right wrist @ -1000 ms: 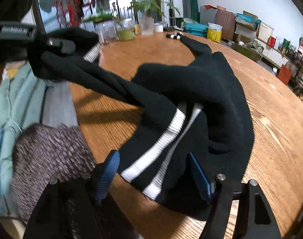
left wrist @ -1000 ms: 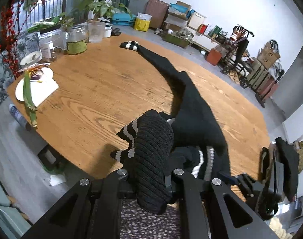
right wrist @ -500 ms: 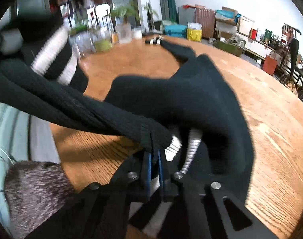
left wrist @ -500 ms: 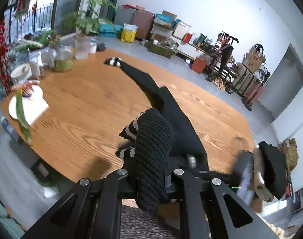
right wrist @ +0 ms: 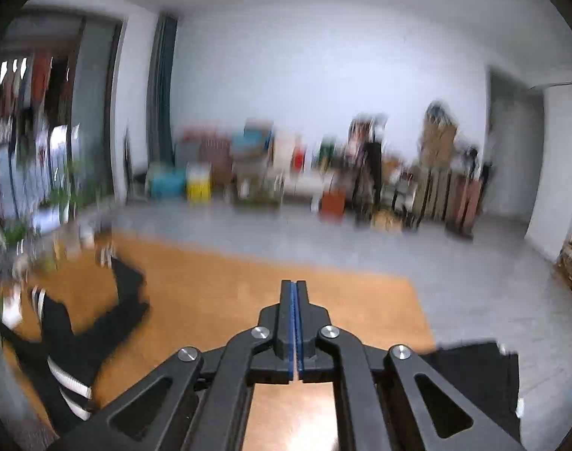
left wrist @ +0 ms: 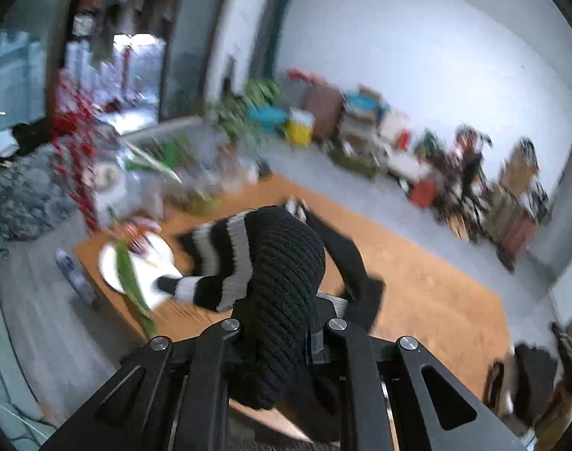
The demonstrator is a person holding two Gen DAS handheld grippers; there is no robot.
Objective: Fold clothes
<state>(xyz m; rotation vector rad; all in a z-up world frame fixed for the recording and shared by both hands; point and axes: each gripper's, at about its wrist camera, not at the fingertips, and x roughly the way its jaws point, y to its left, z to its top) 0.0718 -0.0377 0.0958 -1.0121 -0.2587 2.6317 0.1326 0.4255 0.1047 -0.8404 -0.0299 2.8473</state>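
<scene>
A black knit sweater (left wrist: 282, 263) with white stripes is bunched between the jaws of my left gripper (left wrist: 276, 334), which is shut on it and holds it well above the wooden table (left wrist: 428, 285). The rest of the sweater hangs down to the table, and it also shows in the right wrist view (right wrist: 79, 330) at the left. My right gripper (right wrist: 294, 300) has its blue-padded jaws pressed together, with nothing visible between the tips. Black cloth (right wrist: 473, 376) hangs beside it at the lower right. Both views are motion-blurred.
A white plate with green leaves (left wrist: 135, 263) sits on the table's left end, with jars and plants (left wrist: 195, 173) behind it. Boxes, bags and a stroller (right wrist: 368, 165) line the far wall. Grey floor (right wrist: 473, 270) surrounds the table.
Both grippers have risen sharply and tilted up toward the room. The left one has lifted the sweater off the table. The right one closed half a second ago and now shows no cloth between its tips.
</scene>
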